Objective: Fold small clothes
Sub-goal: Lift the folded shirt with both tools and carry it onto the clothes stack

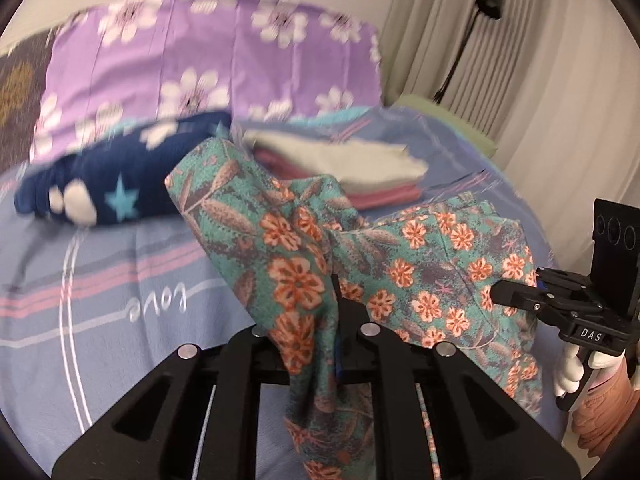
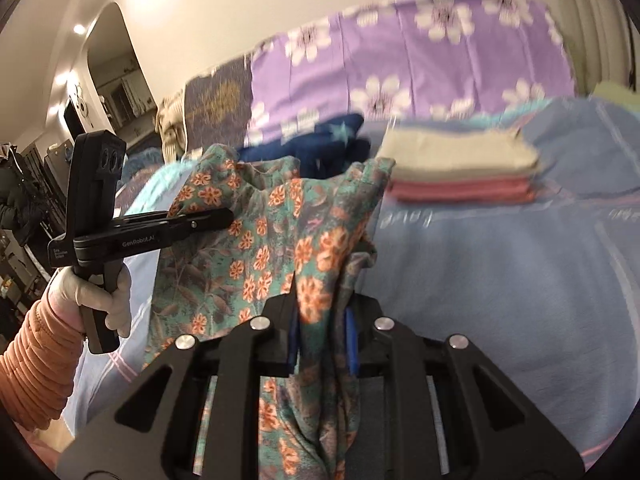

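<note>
A teal garment with orange flowers [image 1: 420, 264] hangs lifted over the blue bedsheet [image 1: 120, 300], stretched between both grippers. My left gripper [image 1: 316, 308] is shut on one bunched edge of it, and the cloth drapes down over the jaws. In the right wrist view, the left gripper [image 2: 216, 216] comes in from the left, pinching the garment [image 2: 240, 248]. My right gripper [image 2: 320, 312] is shut on the other edge, with cloth between its blue pads. In the left wrist view, the right gripper [image 1: 500, 292] shows at the right edge, closed into the fabric.
A stack of folded cream and pink clothes [image 1: 352, 168] [image 2: 460, 172] lies further back on the bed. A dark blue star-print cloth [image 1: 104, 184] sits left of it, before a purple flowered pillow [image 1: 200, 52]. Curtains [image 1: 540, 60] and a black stand [image 1: 460, 52] stand at right. White-gloved hands [image 2: 100, 292] hold the grippers.
</note>
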### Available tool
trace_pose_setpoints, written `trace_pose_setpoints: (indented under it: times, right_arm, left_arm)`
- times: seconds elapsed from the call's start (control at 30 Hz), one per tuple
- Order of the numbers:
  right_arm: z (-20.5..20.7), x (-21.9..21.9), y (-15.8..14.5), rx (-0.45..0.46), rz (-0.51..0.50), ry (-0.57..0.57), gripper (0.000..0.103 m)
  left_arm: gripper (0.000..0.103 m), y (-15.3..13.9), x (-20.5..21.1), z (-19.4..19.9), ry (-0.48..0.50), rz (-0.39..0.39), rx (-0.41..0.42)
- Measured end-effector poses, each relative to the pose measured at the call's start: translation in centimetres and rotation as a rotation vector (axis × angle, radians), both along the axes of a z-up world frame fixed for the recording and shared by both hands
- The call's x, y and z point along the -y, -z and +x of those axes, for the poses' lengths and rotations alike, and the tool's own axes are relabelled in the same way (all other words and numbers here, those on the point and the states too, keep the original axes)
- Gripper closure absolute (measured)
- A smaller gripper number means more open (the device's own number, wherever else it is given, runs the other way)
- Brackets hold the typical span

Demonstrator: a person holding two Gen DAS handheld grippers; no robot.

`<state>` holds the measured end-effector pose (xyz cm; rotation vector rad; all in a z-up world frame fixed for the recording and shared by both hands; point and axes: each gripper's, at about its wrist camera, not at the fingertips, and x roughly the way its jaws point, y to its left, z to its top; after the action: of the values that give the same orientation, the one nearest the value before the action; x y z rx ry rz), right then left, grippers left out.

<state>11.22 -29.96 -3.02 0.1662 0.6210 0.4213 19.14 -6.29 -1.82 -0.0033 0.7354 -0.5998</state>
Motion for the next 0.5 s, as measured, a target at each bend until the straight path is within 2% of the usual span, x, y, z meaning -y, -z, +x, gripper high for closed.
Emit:
trace_pose_setpoints:
  times: [0.13,0.27,0.4,0.5]
  right_arm:
    - [-1.1,1.5,-3.2,0.08,-0.019,0.042,0.086]
    - [-0.5,3.1,-6.7,0.166,-0.074,0.111,0.086]
    - [1.0,4.6,-10.1,0.245,-0.126,0.169,0.086]
    - [3.8,6.2,-12.9,0.282,-0.142,0.228,0.086]
  left_arm:
    - [0.092,-3.5,2.4,-0.3,0.028,0.0,0.073]
    - [0.092,-6.6,5.4,0.7,0.059,0.02,0.13]
    - [0.092,-10.4,8.2,3.1,0.072,0.029,0.175]
    - [0.092,-13.1,9.9,5.9,0.063,0.022,0.179]
